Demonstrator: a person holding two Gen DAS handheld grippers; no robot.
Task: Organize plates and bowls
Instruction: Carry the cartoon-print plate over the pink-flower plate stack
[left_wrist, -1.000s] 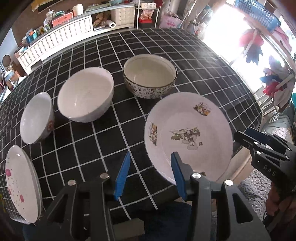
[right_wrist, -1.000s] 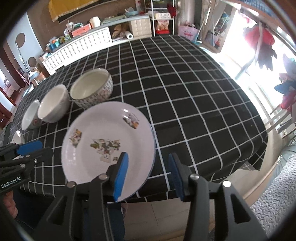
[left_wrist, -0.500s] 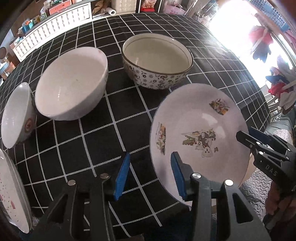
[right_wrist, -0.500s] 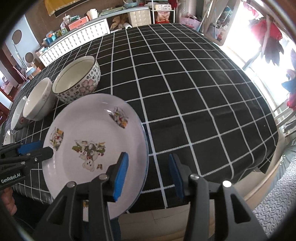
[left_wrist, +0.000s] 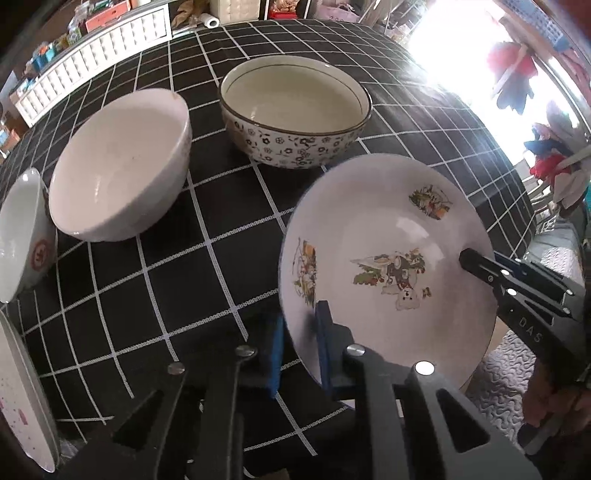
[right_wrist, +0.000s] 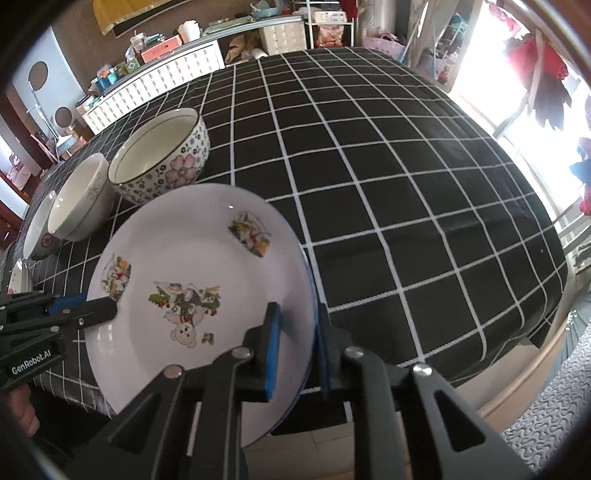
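With both my tongs set on one dish, I list what I see.

Left gripper (left_wrist: 299, 349): its jaws have just been closing; I now have its blue pads pinched on the near left rim of the cartoon plate, one pad under, one over.
Right gripper (right_wrist: 297, 345): its jaws have just been closing too; I see it clamped on the plate's right rim, one pad on the face, one behind the edge.
Cartoon plate (left_wrist: 388, 266): white, printed with small figures, at the table's near edge, overhanging it, just in front of the patterned bowl.
Patterned bowl (left_wrist: 295, 122): floral outside, upright on the cloth.
White bowl (left_wrist: 118, 166): plain, left of the patterned one.
Small bowl (left_wrist: 22, 236): red mark on its side, further left.
Spotted plate (left_wrist: 22, 402): pink specks, at my far left edge.
Tablecloth (right_wrist: 369, 166): black with white grid.
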